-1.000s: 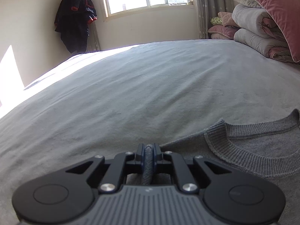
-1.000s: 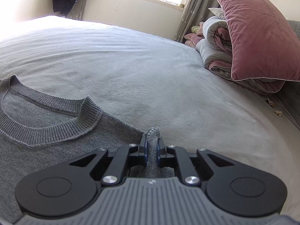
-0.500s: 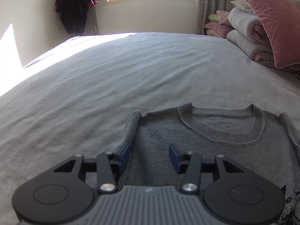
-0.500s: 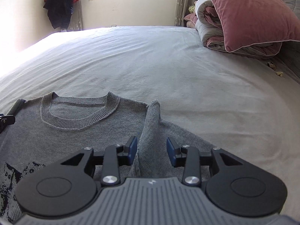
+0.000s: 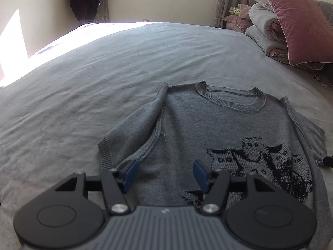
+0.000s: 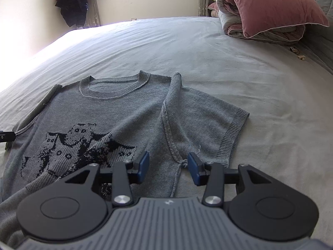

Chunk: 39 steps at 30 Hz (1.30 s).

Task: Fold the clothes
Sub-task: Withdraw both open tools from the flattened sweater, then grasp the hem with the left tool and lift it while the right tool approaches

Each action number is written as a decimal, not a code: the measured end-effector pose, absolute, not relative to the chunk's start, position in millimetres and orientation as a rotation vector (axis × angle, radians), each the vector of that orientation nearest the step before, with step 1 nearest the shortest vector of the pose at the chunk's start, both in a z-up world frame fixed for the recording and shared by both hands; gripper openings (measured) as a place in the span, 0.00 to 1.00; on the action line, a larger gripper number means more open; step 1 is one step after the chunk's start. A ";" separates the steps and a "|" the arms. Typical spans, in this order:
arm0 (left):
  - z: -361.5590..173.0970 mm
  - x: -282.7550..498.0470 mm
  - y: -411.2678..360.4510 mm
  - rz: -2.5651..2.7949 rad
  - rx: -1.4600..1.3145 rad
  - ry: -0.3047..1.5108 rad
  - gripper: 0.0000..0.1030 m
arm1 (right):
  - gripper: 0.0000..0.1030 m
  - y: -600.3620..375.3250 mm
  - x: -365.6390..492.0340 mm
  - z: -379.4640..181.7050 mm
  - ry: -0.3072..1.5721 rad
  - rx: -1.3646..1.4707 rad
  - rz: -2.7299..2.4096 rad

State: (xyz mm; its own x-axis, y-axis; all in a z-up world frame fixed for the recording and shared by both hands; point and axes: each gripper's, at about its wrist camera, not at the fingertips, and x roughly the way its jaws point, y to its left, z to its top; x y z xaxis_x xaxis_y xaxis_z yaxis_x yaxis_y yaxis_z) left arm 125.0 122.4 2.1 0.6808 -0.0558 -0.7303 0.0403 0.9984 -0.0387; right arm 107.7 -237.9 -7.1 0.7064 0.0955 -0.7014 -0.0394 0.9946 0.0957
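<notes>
Sweater [image 5: 218, 125] lies flat on the bed [image 5: 104, 73], front up, collar [image 5: 231, 100] at the far end, hem toward both claws. Long axis runs straight away from the cameras. Dark knit pattern [image 5: 260, 160] sits mid-chest.

Each short sleeve spreads sideways: left sleeve [image 5: 129, 129] just ahead of the left claw [image 5: 165, 175], right sleeve [image 6: 208, 120] just ahead of the right claw [image 6: 168, 167]. So each hand is nearer its own sleeve.

Left claw: jaws opening, nothing gripped; cloth lies below the gap, pads clear of it. Right claw: jaws opening too, the armhole seam [image 6: 170, 137] and a loose thread under the gap, not pinched.

Judgement: next fold likely takes the sleeves inward across the axis.

Pillow [image 6: 270, 4] and rolled quilt [image 5: 264, 31] sit well apart, at the bed's far right.
</notes>
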 end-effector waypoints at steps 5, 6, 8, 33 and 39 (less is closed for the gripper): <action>-7.2 88.2 141.2 -0.054 -0.059 0.874 0.62 | 0.48 -239.1 74.7 -11.2 0.813 0.097 0.119; -10.0 82.7 144.4 -0.056 -0.064 0.891 0.62 | 0.48 -240.0 69.0 -12.0 0.823 0.105 0.122; -14.2 74.0 150.3 -0.061 -0.087 0.929 0.62 | 0.49 -241.9 58.1 -13.2 0.851 0.126 0.115; -37.8 12.8 157.5 -0.597 -0.440 1.085 0.14 | 0.12 -201.9 10.2 -25.2 0.905 0.234 0.435; -29.2 25.7 139.7 -0.683 -0.567 1.032 0.14 | 0.08 -201.1 25.4 -6.4 0.781 0.301 0.420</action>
